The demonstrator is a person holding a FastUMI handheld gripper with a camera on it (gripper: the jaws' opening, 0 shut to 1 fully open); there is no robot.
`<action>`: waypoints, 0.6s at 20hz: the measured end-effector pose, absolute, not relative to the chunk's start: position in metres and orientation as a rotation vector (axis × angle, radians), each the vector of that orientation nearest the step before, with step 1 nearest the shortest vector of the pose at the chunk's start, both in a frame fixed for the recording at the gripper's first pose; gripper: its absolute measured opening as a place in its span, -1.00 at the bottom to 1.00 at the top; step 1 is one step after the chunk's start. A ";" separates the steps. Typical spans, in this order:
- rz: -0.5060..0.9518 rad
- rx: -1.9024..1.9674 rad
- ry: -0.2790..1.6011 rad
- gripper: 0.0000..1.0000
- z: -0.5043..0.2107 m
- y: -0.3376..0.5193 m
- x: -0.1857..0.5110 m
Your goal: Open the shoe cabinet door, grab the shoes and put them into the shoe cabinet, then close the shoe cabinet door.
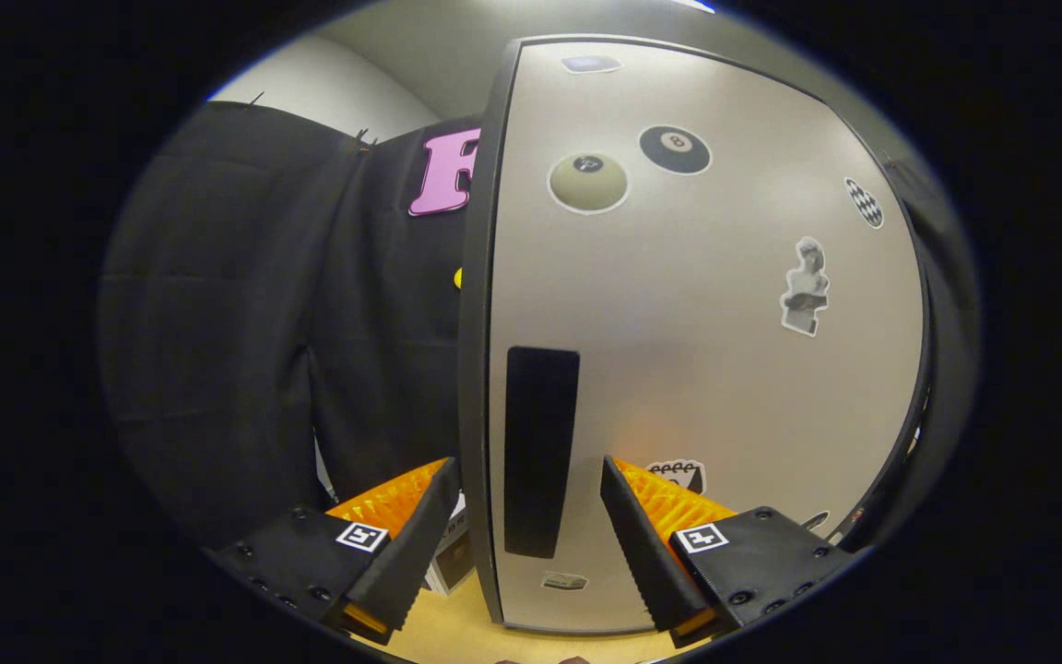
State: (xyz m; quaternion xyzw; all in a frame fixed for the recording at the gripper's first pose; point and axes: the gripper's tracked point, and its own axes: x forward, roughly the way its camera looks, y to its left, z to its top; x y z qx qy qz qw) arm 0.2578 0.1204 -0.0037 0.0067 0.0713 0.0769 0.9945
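Note:
The shoe cabinet door is a pale grey panel with a dark frame and several stickers, standing just ahead of me. A dark vertical handle recess sits near its left edge. My gripper is open, its two fingers spread to either side of the door's left edge and the handle, with the handle in the gap between them. The left finger lies beyond the door's edge, the right finger in front of the panel. I cannot tell whether either finger touches the door.
A black cloth wall hangs to the left of the cabinet. A wooden floor shows below the fingers, with a small dark box on it next to the cabinet's lower left corner.

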 end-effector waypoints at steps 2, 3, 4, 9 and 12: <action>0.145 0.009 0.172 0.88 -0.013 0.123 0.261; 0.120 0.005 0.167 0.79 -0.013 0.120 0.263; 0.094 0.005 0.158 0.53 -0.010 0.117 0.265; 0.025 0.047 0.141 -0.10 0.003 0.114 0.265; 0.009 0.046 0.159 -0.24 0.003 0.114 0.267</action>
